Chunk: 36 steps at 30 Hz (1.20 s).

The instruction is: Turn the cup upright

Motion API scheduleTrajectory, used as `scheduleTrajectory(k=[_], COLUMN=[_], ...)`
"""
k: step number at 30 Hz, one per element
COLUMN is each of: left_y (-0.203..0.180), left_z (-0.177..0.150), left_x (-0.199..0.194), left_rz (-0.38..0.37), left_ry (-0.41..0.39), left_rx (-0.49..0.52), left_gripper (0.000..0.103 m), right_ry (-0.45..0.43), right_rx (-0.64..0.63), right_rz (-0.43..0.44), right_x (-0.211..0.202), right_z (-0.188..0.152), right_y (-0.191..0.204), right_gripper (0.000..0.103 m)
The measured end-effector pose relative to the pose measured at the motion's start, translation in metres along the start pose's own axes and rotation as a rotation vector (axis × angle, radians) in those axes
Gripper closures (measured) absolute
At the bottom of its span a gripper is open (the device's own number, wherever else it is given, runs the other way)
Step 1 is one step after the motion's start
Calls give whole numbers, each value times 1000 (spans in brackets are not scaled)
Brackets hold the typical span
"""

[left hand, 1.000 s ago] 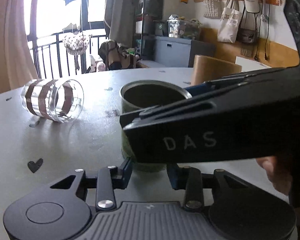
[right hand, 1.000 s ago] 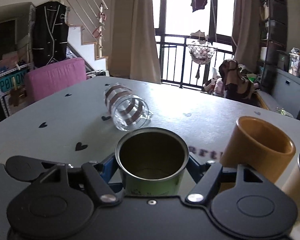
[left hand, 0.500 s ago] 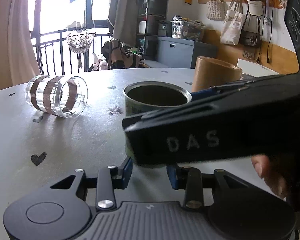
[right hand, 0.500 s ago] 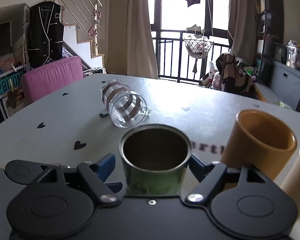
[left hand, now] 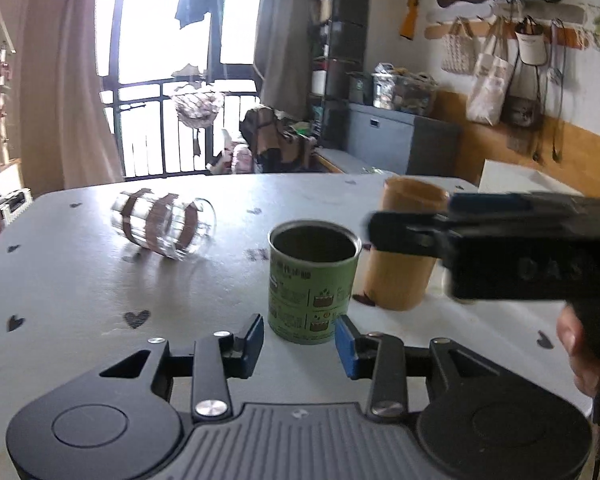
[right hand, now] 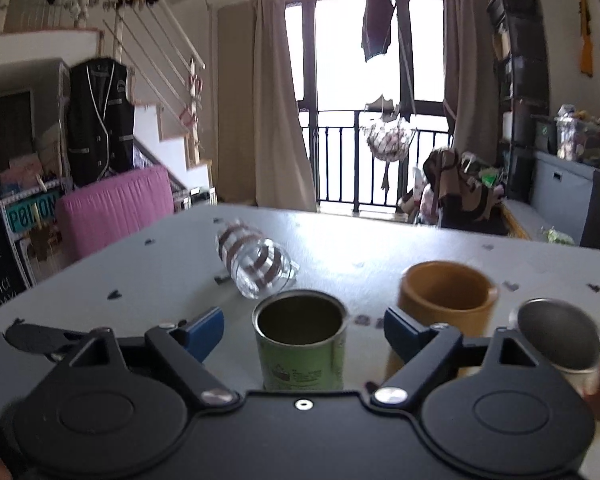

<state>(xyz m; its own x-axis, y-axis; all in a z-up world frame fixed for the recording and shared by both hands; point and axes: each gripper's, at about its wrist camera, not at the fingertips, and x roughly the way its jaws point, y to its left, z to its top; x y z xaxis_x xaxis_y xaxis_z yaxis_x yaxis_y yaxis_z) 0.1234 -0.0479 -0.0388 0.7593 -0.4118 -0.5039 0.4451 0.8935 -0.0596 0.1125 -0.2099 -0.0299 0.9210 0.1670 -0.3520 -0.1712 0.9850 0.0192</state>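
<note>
Grey and dotted with small hearts, the table (left hand: 80,280) carries the green cup (left hand: 314,284) standing mouth-up, judged already righted. Both the left gripper (left hand: 298,334) and right gripper (right hand: 304,330) sit spread wide, clear of its sides, gripping nothing. Well behind, a striped glass (right hand: 256,268) lies on its side.

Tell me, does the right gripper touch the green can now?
Apart. In the right wrist view, table shows between each blue pad of the right gripper and the green can.
</note>
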Motion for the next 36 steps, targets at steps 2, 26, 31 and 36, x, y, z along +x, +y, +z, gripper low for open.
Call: scheduleTrajectory(k=[2,26,31,36], left_y=[-5,-32,-37,-43], left_z=[1,-29,-36,-39], left_x=[-13,-79,-83,-86], left_rz=[28,216,234,233], left_ry=[-17,-110,-122,-128], left_rx=[-1,-70,-76,-63], left_gripper=[52,0,0,0], right_ry=[-30,-79,-72,-75], right_rx=[-13,29,16,8], right_rz=[-18,-171,-189,-187], right_x=[-17,-121,-126,-131], right_z=[-1,-52,-59,-62], right_y=[-2,-48,-46,-42], right_gripper=[13,0,0,0])
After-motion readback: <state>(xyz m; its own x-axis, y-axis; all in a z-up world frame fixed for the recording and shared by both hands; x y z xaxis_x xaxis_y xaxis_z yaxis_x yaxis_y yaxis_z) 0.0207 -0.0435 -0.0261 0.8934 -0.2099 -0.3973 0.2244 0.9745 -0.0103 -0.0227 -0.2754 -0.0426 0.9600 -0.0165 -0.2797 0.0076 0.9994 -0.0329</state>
